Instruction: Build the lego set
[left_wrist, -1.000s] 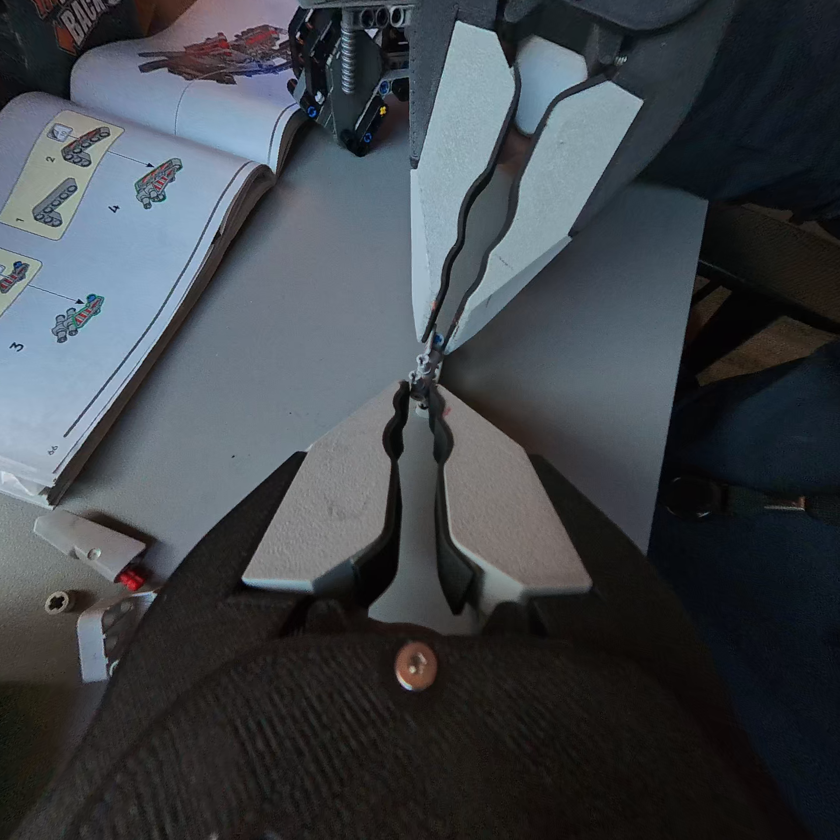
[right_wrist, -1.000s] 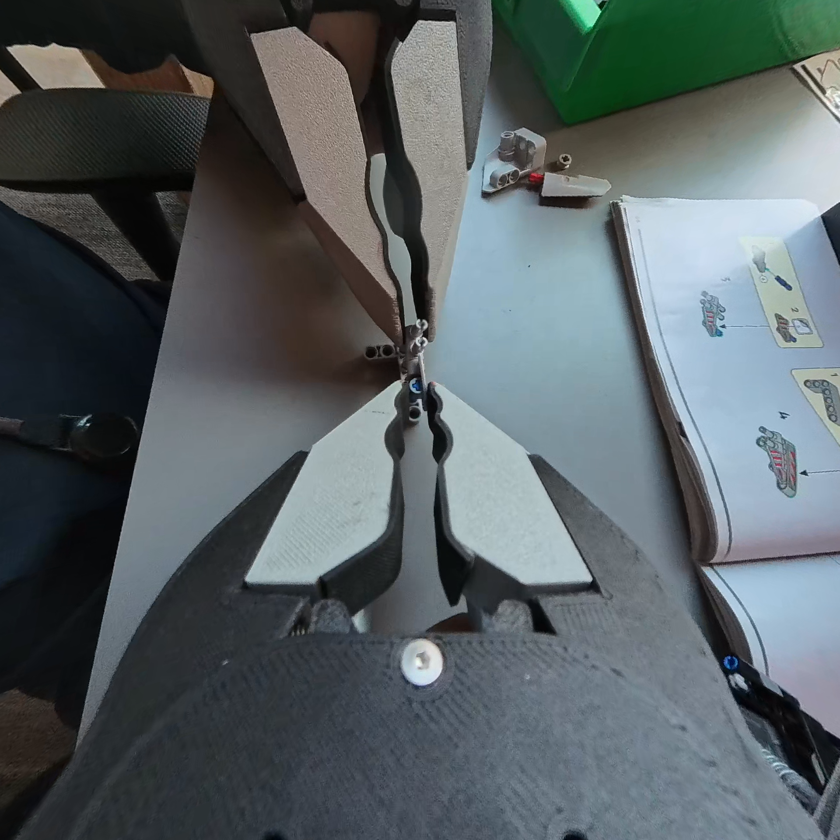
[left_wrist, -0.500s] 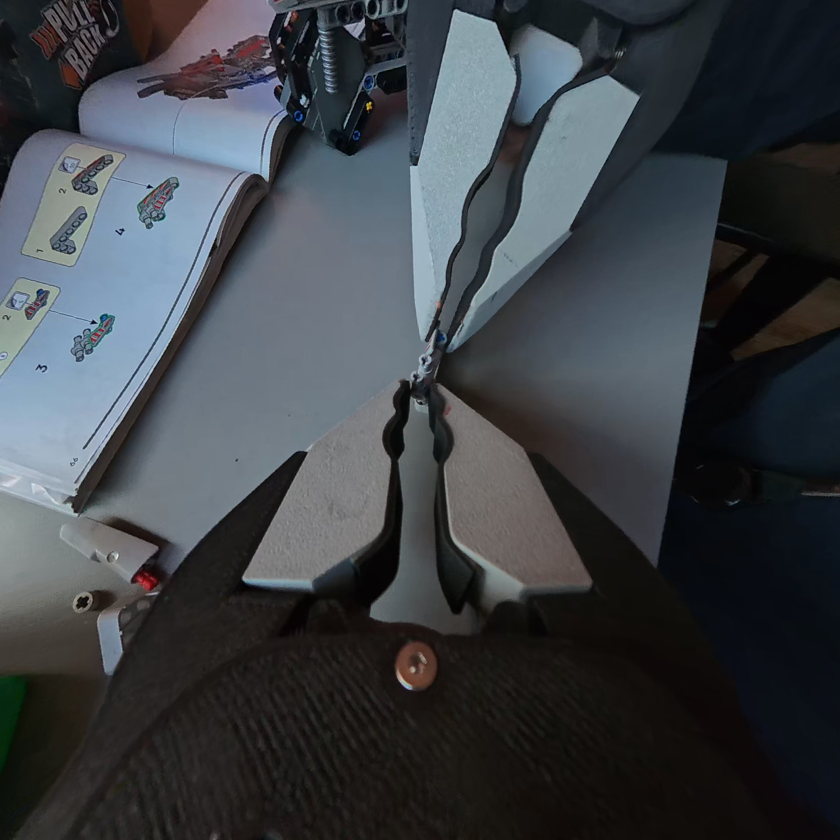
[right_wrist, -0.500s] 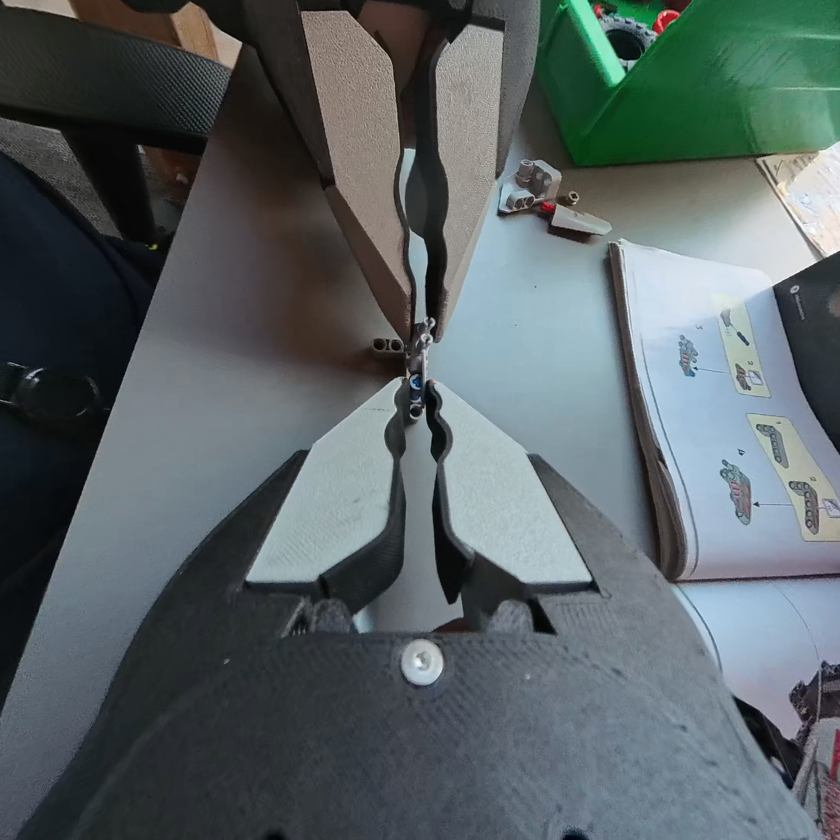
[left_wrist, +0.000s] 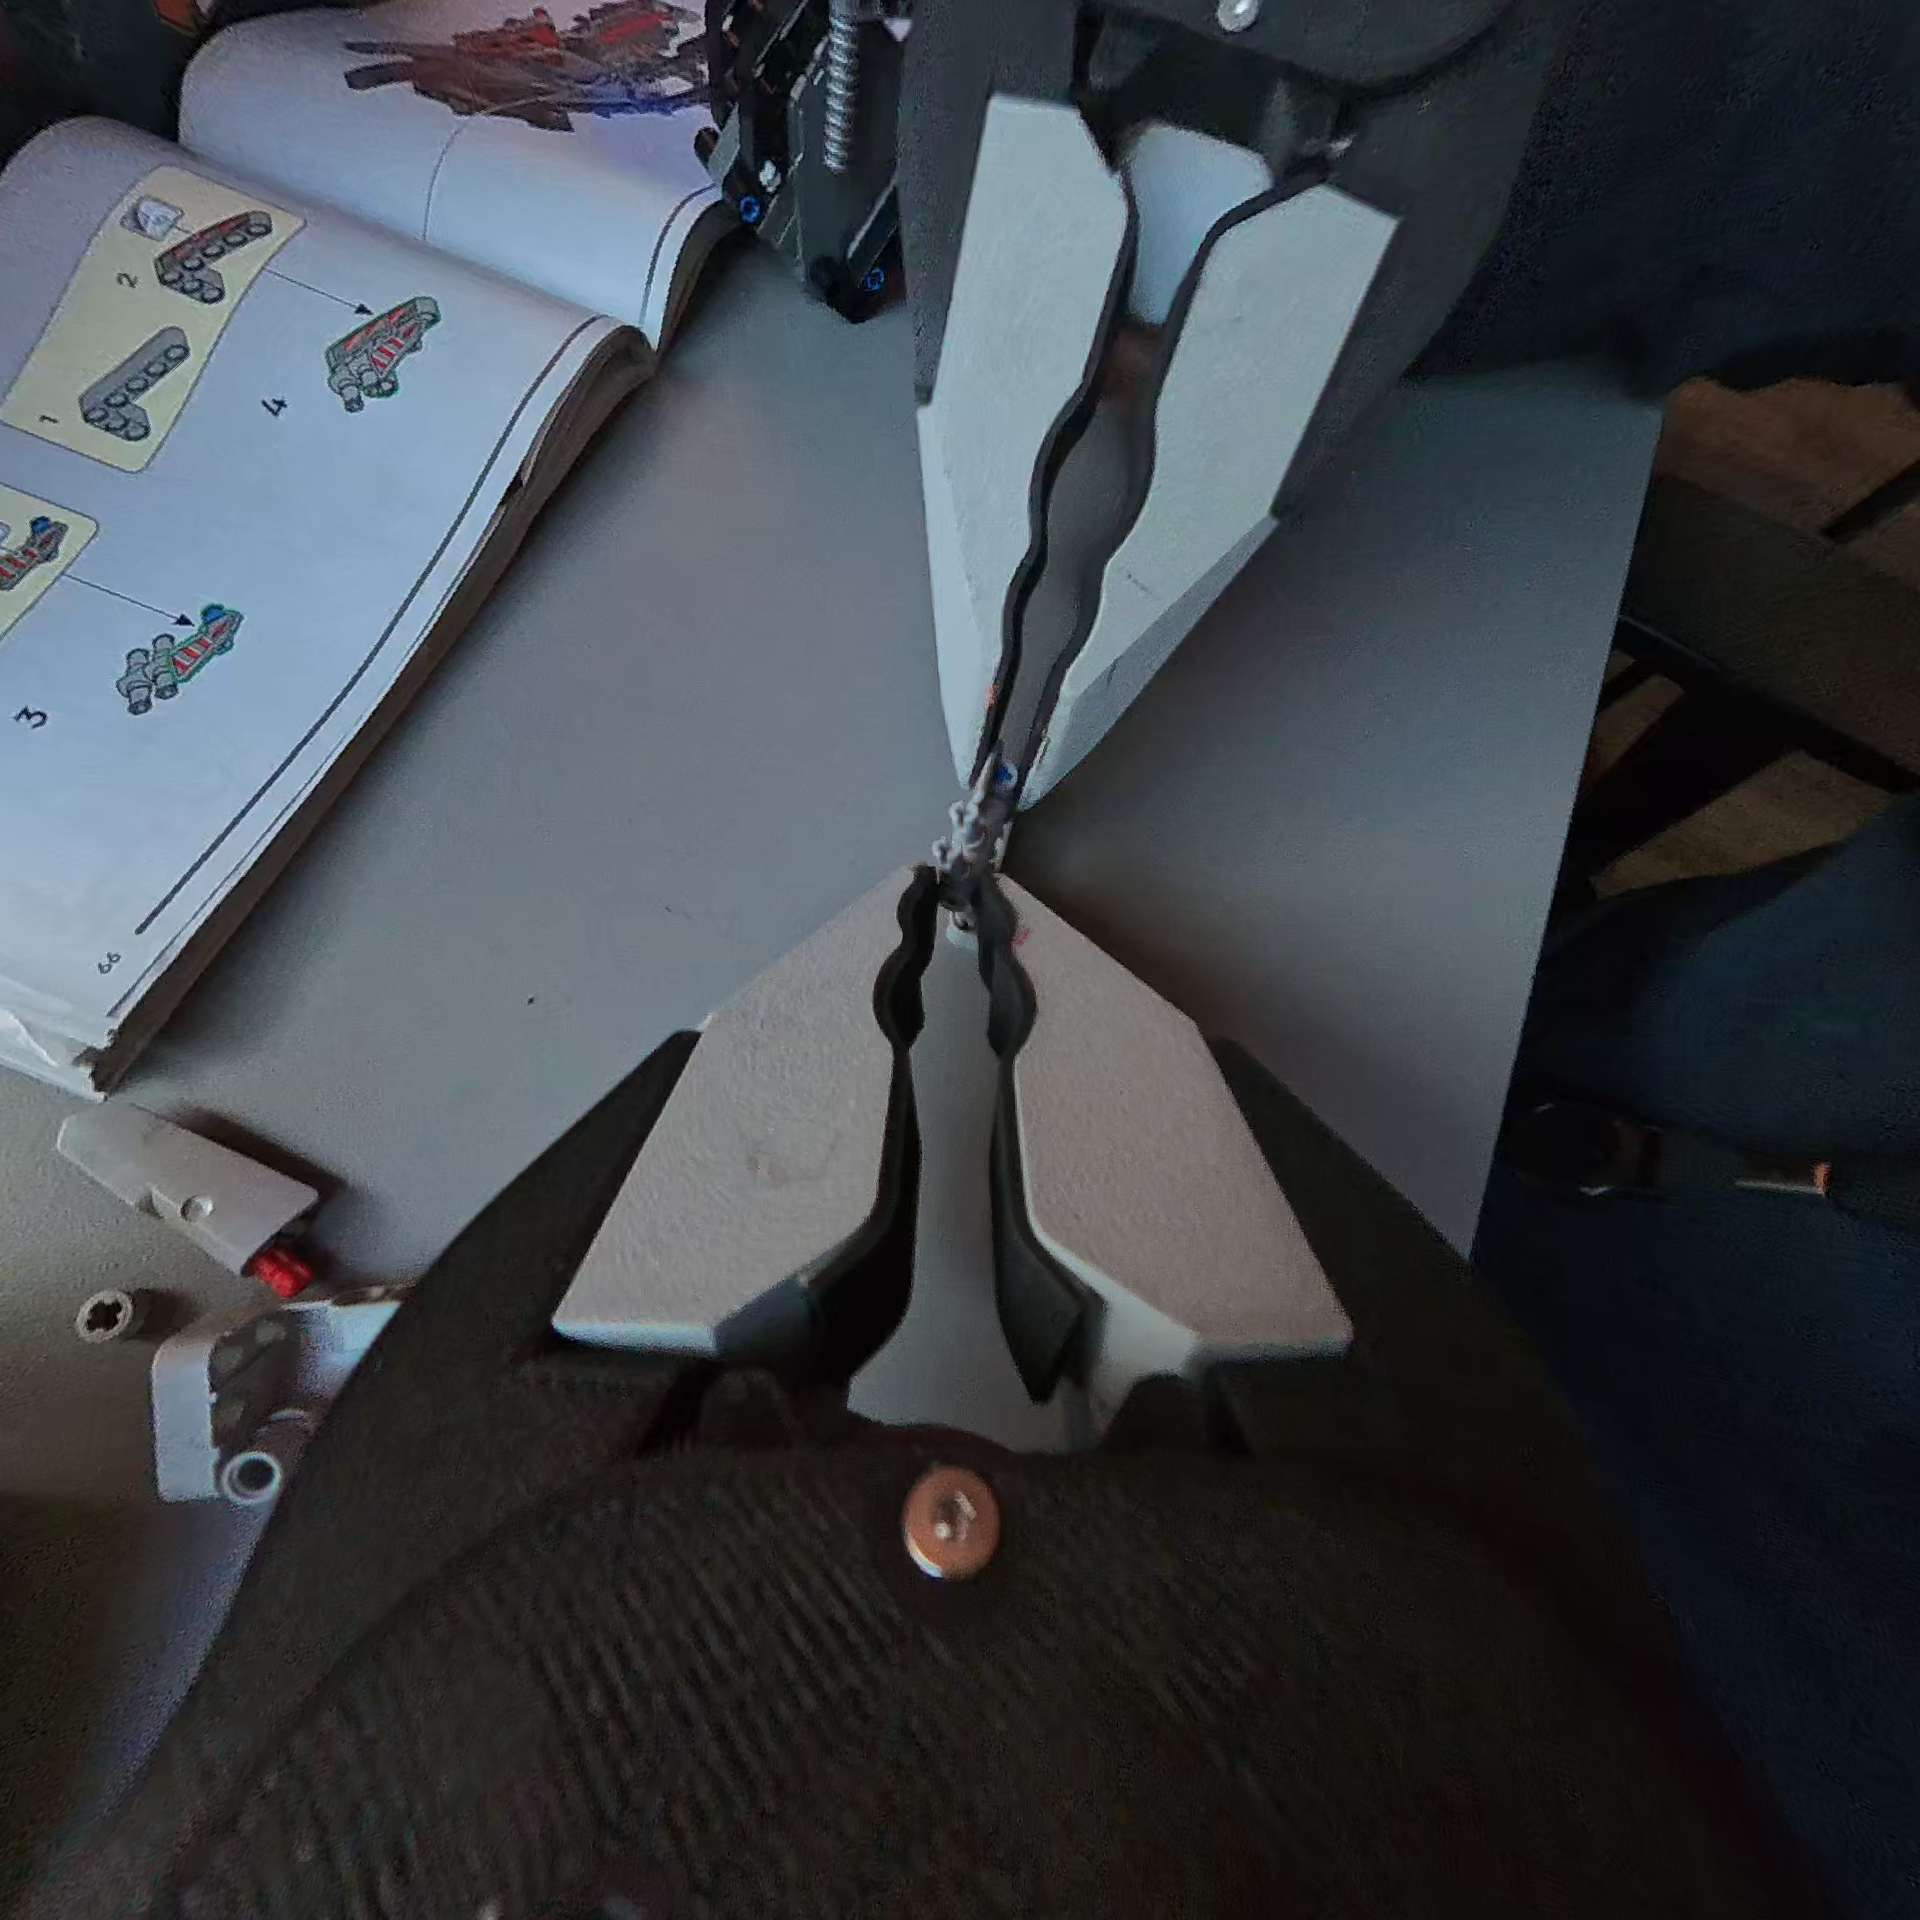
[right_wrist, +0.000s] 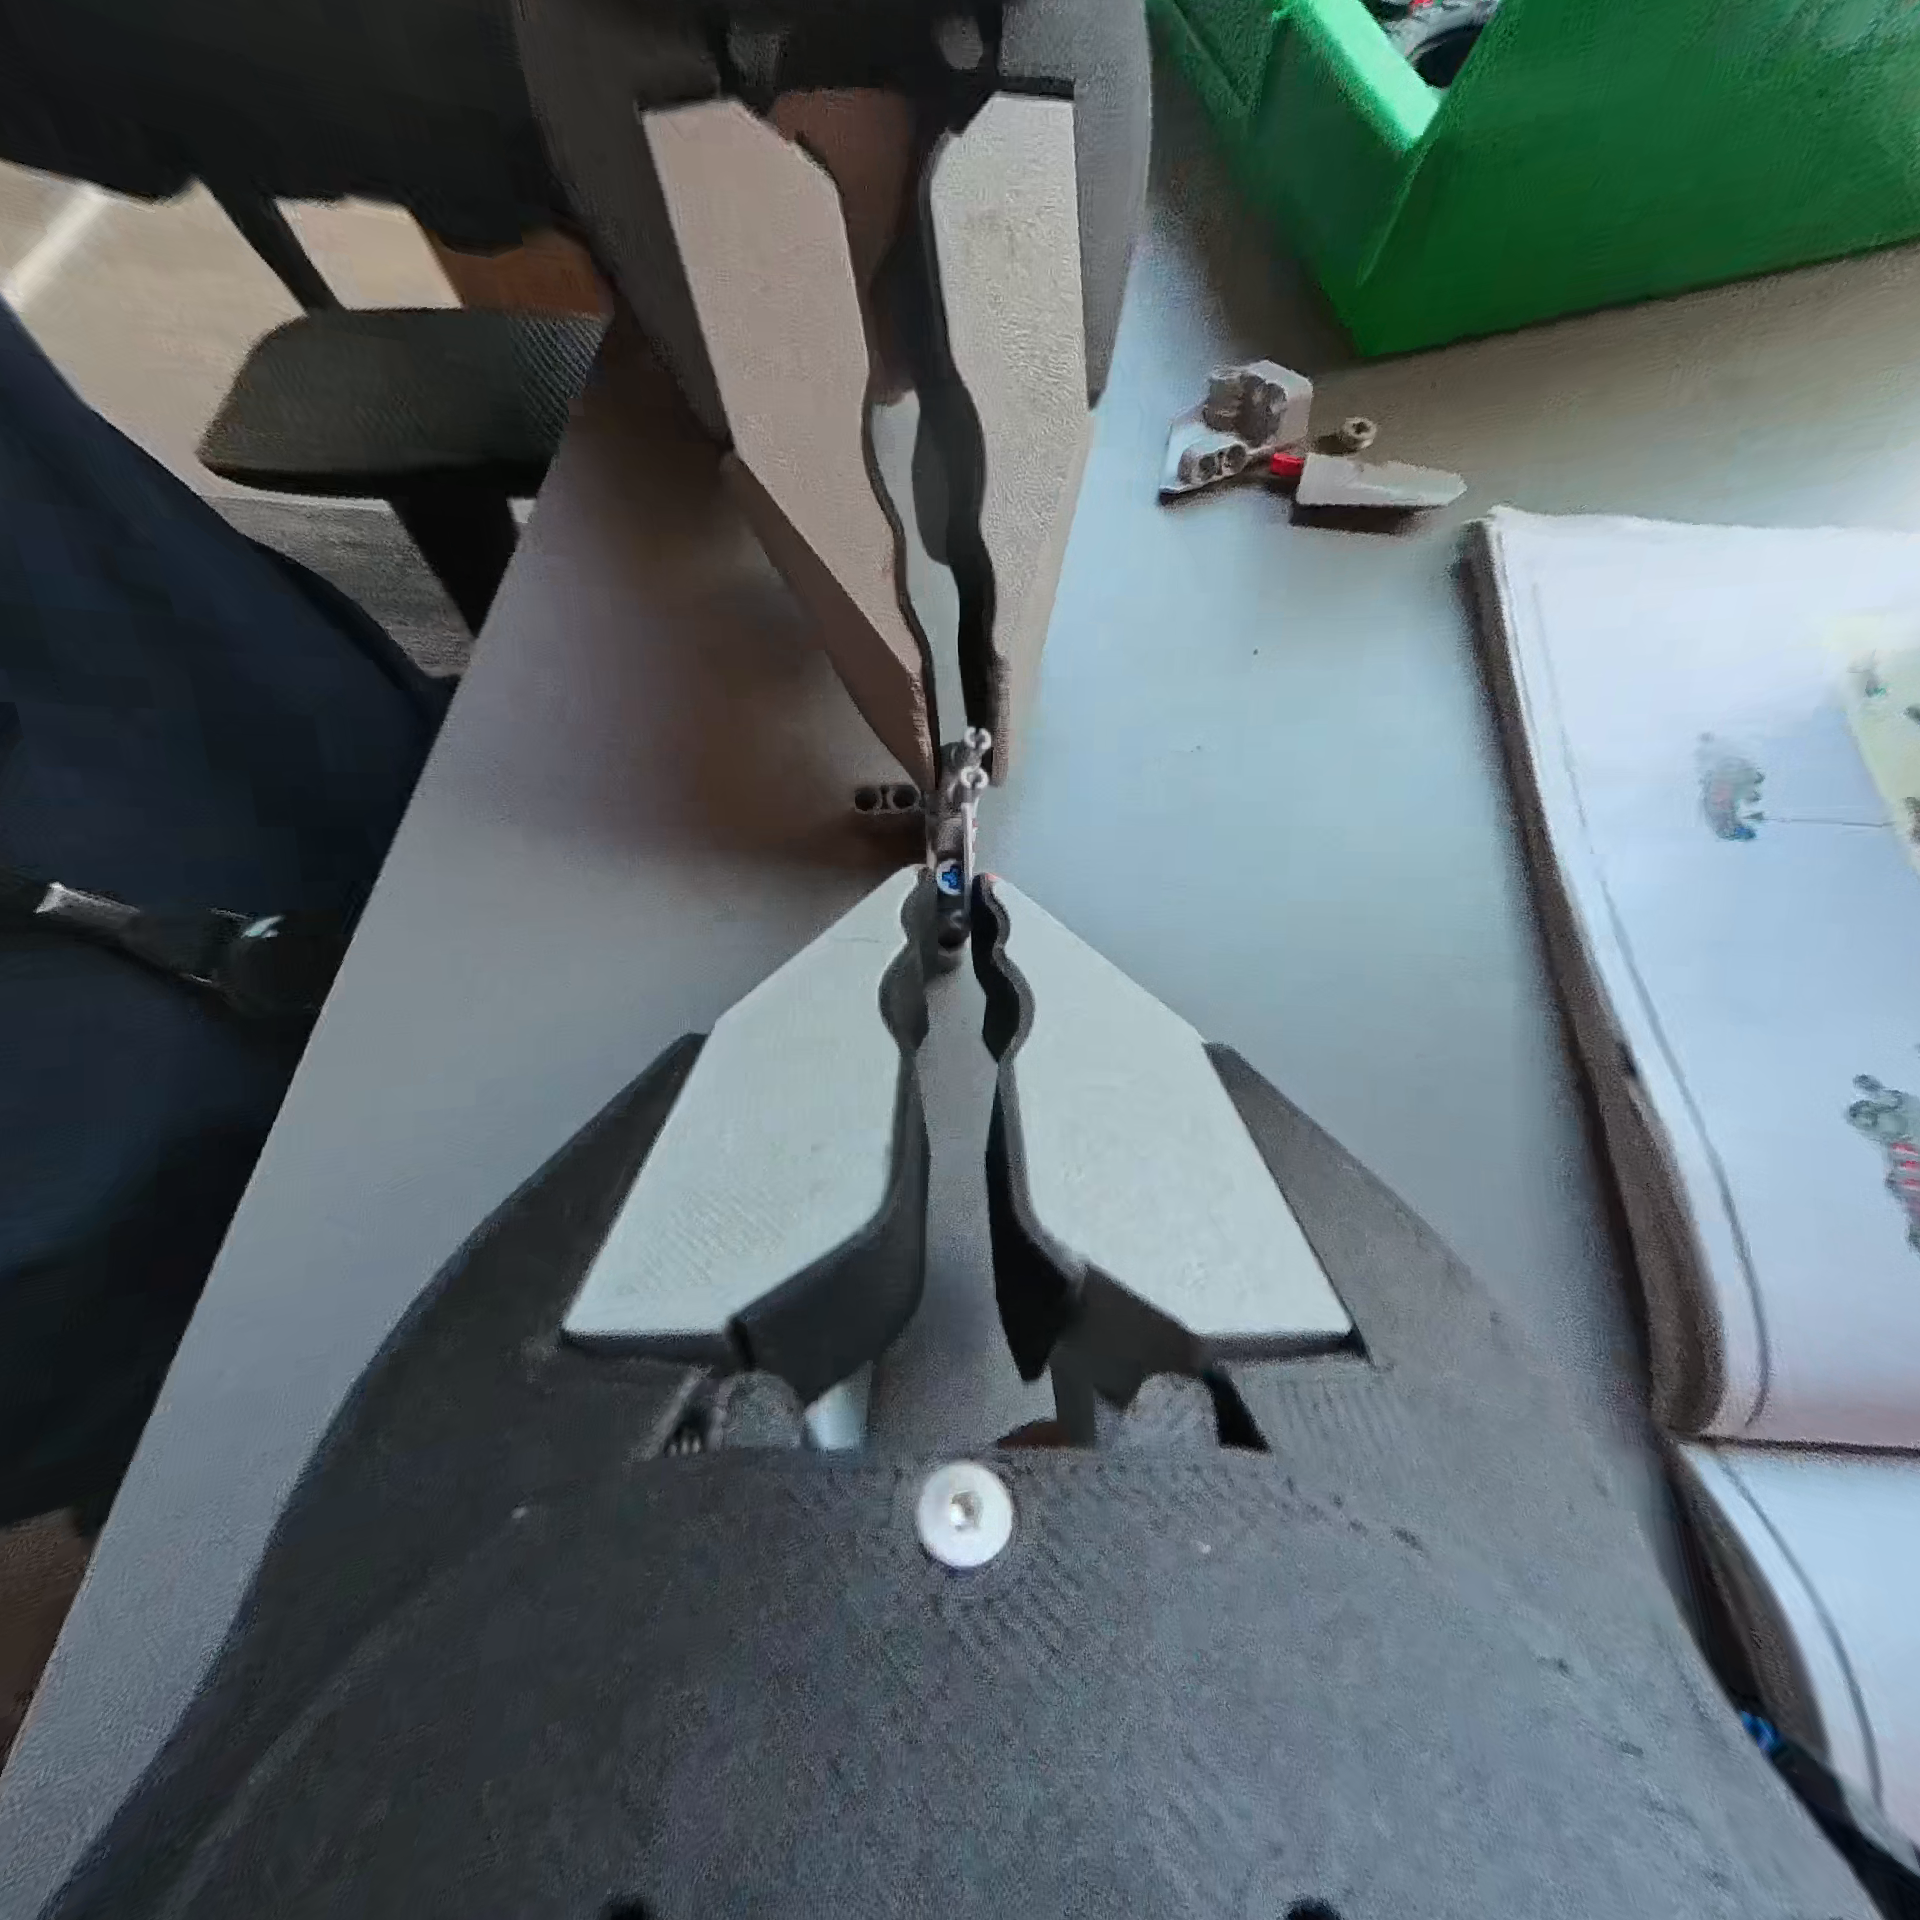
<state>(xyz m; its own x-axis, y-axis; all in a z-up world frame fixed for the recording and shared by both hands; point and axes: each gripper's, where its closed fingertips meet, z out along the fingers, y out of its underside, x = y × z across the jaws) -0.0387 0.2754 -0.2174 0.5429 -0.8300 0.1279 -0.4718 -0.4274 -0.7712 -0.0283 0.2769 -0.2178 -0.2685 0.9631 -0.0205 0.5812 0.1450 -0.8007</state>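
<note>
A small grey lego assembly (left_wrist: 971, 831) with a blue pin (right_wrist: 948, 878) hangs above the grey table (left_wrist: 675, 727), gripped from both ends. My left gripper (left_wrist: 956, 894) is shut on its near end in the left wrist view. My right gripper (left_wrist: 1003, 779) comes in from the top there and is shut on the other end. In the right wrist view my right gripper (right_wrist: 951, 904) holds the blue-pin end, and my left gripper (right_wrist: 961, 748) pinches the far end. The assembly (right_wrist: 961, 810) is largely hidden by the pads. A short grey beam (right_wrist: 888, 798) lies on the table just beneath.
An open instruction booklet (left_wrist: 260, 520) lies on the table, also showing in the right wrist view (right_wrist: 1714, 935). A dark part-built model (left_wrist: 810, 156) stands behind it. Loose grey parts (right_wrist: 1247, 436) lie near a green bin (right_wrist: 1610, 156). The table edge (left_wrist: 1558, 831) borders a chair and a person's legs.
Both grippers stay shut on the assembly, tip to tip. They have swayed together slightly over the table, and the green bin has come further into the right wrist view.
</note>
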